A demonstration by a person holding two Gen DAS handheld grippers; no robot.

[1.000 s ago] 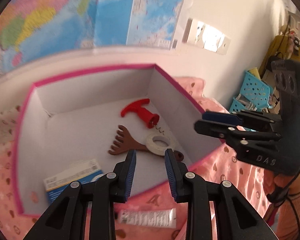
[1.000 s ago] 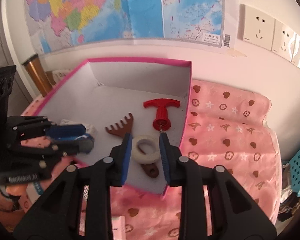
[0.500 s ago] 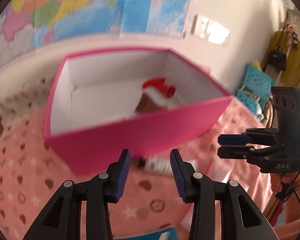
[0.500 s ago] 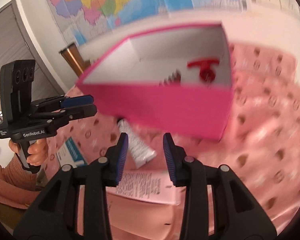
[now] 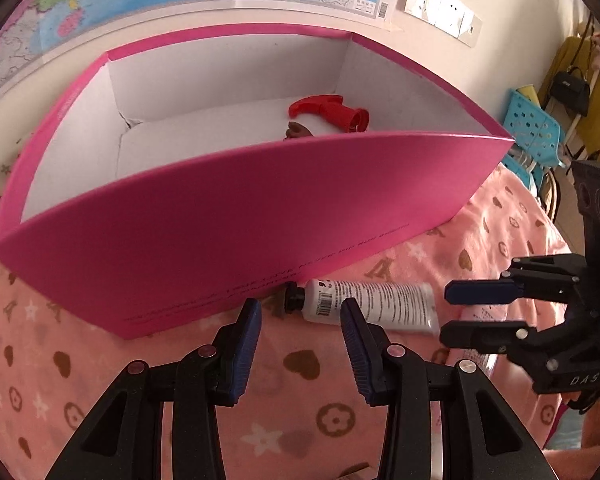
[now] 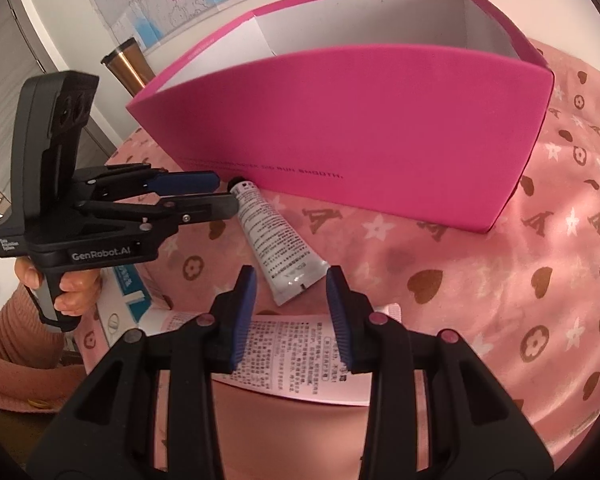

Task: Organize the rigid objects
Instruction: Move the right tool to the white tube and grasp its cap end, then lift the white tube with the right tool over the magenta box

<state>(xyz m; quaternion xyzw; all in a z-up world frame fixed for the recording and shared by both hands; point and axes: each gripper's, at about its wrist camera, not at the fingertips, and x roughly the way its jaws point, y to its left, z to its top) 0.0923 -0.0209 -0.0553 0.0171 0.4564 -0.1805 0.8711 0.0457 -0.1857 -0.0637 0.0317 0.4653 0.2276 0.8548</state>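
— What colour is the box (image 5: 260,216) showing?
— It is showing bright pink outside and white inside, with dark lettering low on its front.
— And the cloth (image 6: 480,280) under it?
— It is wearing pale pink with brown hearts, brown flowers and white stars.
— The tube (image 6: 276,240)?
— White with black print and a black cap (image 5: 294,298). Inside the box a red handle (image 5: 328,110) is glowing.

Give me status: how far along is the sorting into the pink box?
Done: red T-handle tool and a brown item lie in the pink box. In hand: nothing; left gripper and right gripper are open, jaws just widened, both near the white tube. Left: tube, printed leaflet and blue-white carton outside on the blanket.
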